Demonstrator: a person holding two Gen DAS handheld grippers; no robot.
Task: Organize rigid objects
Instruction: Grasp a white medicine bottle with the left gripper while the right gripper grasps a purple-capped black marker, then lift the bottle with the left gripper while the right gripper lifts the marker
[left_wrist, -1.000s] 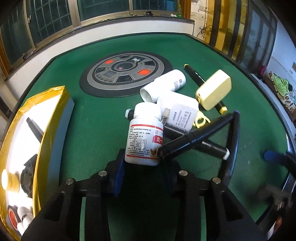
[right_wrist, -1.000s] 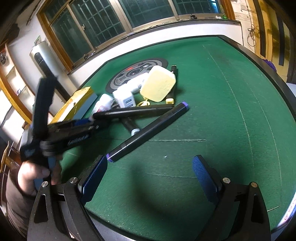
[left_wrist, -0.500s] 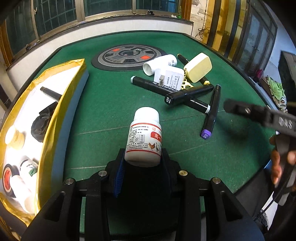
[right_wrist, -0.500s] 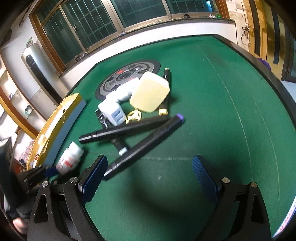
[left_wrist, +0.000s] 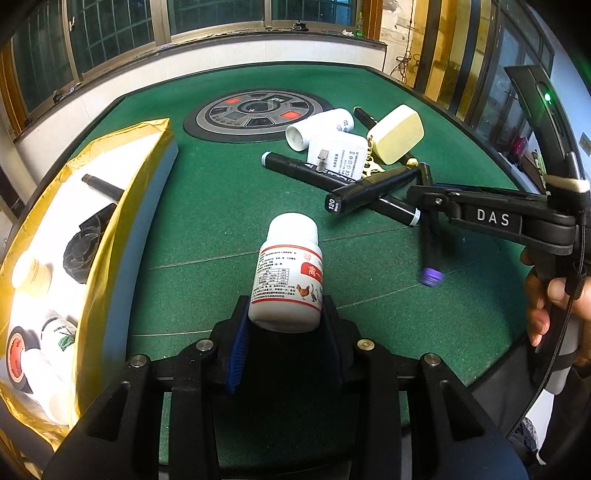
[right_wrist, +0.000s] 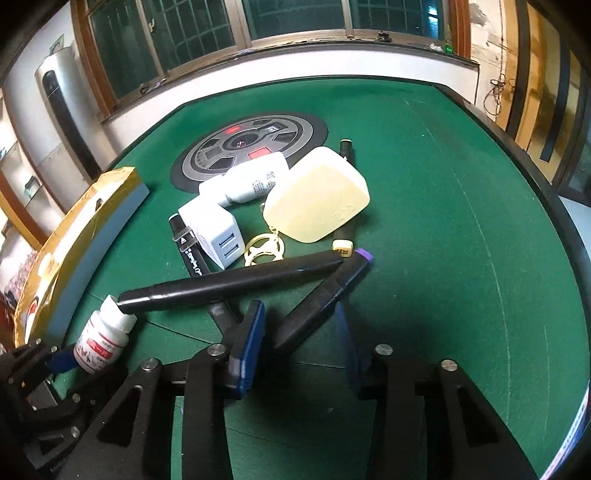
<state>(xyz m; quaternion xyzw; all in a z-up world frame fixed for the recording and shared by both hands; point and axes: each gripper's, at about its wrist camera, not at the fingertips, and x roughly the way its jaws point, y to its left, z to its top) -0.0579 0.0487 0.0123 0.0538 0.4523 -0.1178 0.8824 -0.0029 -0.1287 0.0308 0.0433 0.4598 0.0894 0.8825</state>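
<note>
Dim indoor light, dark windows, heavy fisheye bend on both wrist feeds.

I read the green surface evenly lit from overhead, with soft shadows under the left gripper and the right gripper. The box interior on my left feed is blown out to white glare. The purple-capped marker is motion-blurred there; on the right feed it looks sharper. Edges curve hard and corners vignette to black. The white bottle label stays crisp.
</note>
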